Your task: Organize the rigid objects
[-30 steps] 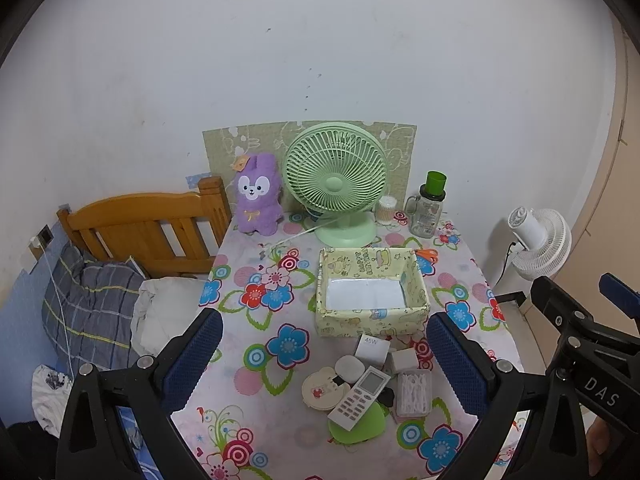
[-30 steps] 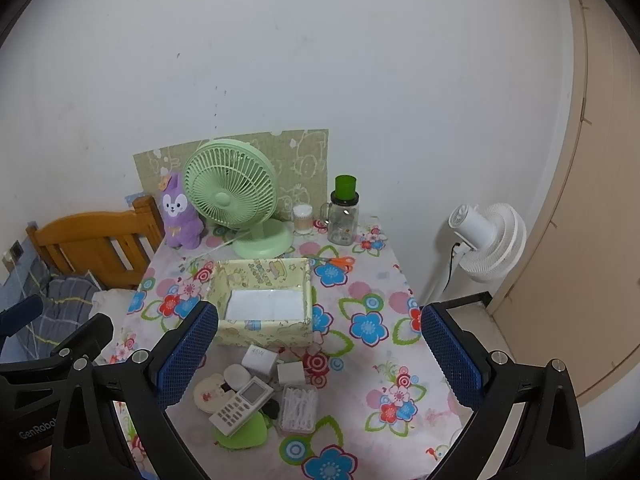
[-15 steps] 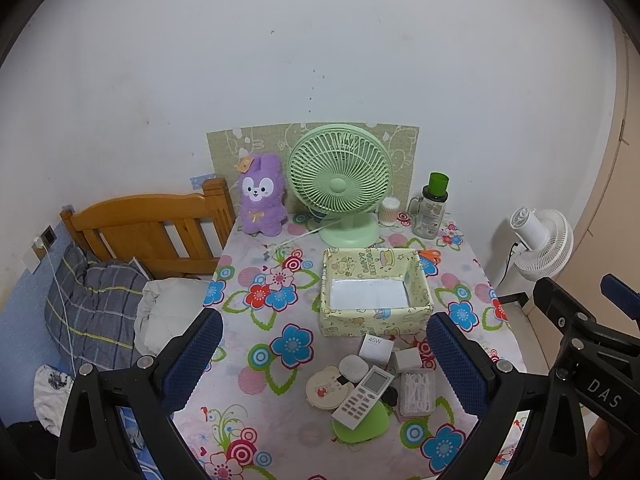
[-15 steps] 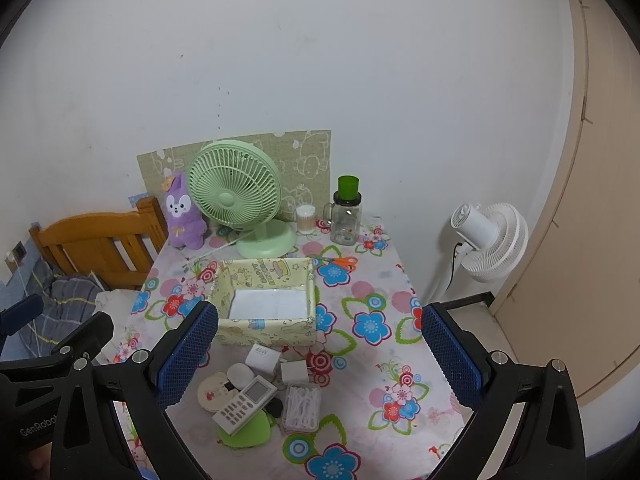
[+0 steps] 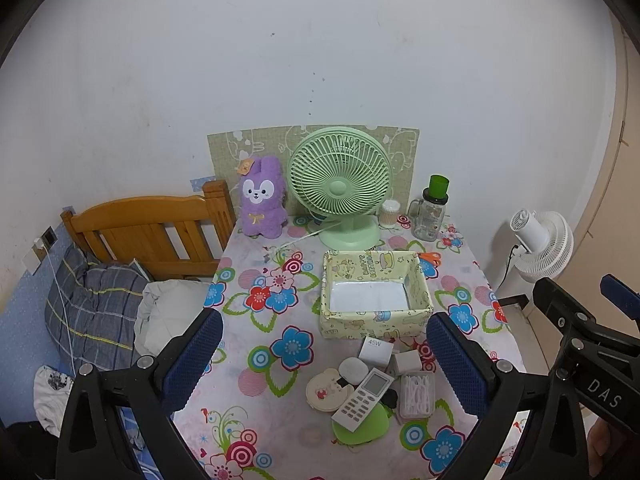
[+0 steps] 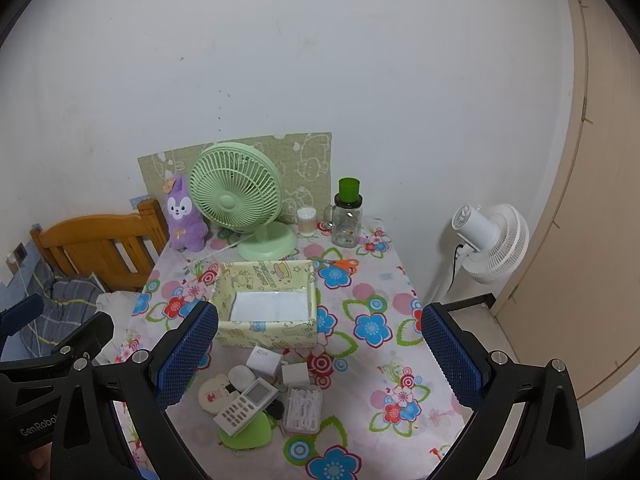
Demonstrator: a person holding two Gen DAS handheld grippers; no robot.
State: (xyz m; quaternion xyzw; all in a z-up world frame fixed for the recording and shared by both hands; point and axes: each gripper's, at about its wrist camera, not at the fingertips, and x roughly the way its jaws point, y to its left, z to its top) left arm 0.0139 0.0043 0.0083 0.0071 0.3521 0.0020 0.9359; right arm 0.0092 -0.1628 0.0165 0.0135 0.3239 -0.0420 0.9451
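Note:
A yellow patterned box [image 5: 376,320] [image 6: 266,336] stands open in the middle of the floral table [image 5: 256,360] [image 6: 372,360]; only a white lining shows inside. In front of it lies a cluster: a white remote [image 5: 362,398] [image 6: 246,400] on a green flat piece [image 5: 362,428], a "45W" white cube [image 5: 375,350] [image 6: 262,360], a second white cube [image 5: 406,362], a clear swab case [image 5: 417,394] [image 6: 303,408] and a round cream compact [image 5: 326,390]. My left gripper [image 5: 323,332] and right gripper [image 6: 320,312] hover above the near edge, both open, holding nothing.
At the table's back stand a green desk fan [image 5: 340,184], a purple plush [image 5: 262,200], a small swab jar [image 5: 389,214] and a green-lidded glass jar [image 5: 432,212]. Orange scissors [image 6: 340,264] lie behind the box. A wooden headboard [image 5: 148,224] is left, a white floor fan [image 6: 492,240] right.
Both views have drifted only slightly. Nothing on the table has moved, and both grippers stay open.

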